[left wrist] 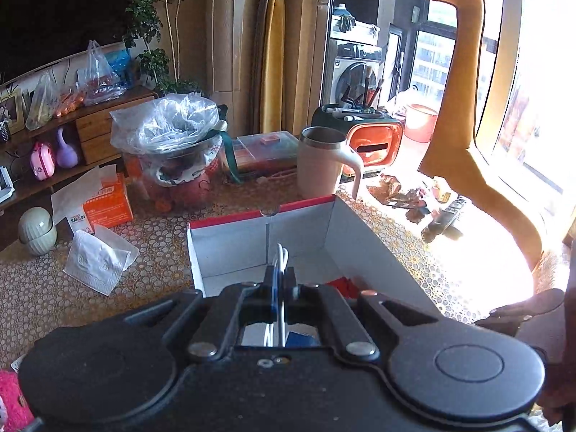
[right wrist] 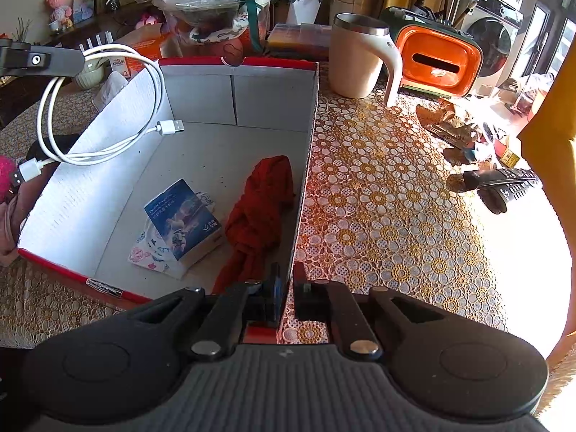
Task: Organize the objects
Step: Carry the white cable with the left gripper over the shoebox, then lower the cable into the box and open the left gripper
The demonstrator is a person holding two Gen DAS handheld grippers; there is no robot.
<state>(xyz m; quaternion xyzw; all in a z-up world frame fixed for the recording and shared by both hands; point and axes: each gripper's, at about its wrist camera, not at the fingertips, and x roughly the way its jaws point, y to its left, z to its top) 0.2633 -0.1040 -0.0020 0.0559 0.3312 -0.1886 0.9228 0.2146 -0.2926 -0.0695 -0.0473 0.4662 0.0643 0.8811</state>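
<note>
Left claw (right wrist: 77, 66) is pinching the coiled white USB cable (right wrist: 108, 108) between fully closed fingers, the loops hanging over the left wall of the open red-edged cardboard box with grey-white lining (right wrist: 201, 93); one plug is dangling over the box floor, the other outside near the left rim. In the left wrist view the cable (left wrist: 280, 255) is showing as white strands rising between the pressed fingers. Right claw (right wrist: 286, 280) is clamping the near right wall of the box, one finger inside and one outside, jaws nearly closed on the thin cardboard.

Inside the box: a crumpled red cloth (right wrist: 259, 212) is lying against the right wall, a blue-covered small packet (right wrist: 183, 219) is resting on a white floral-printed pouch (right wrist: 147, 252) near the floor's middle.

Surface: a table covered with a gold-and-white lace floral cloth (right wrist: 388, 216), strong sun washing out its right side. Beside the box's far right corner a cream mug with steel rim and handle (right wrist: 356, 61) is standing upright; behind it an orange and dark green case (right wrist: 435, 61). Two black remote controls (right wrist: 504, 187) are lying well to the right, near brown wrappers (right wrist: 453, 126).

Room: a plastic-covered bowl (left wrist: 172, 133), an orange tissue carton (left wrist: 108, 201), a wooden shelf unit (left wrist: 90, 126), yellow curtains (left wrist: 273, 46), a washing machine (left wrist: 354, 72) and bright windows beyond.
</note>
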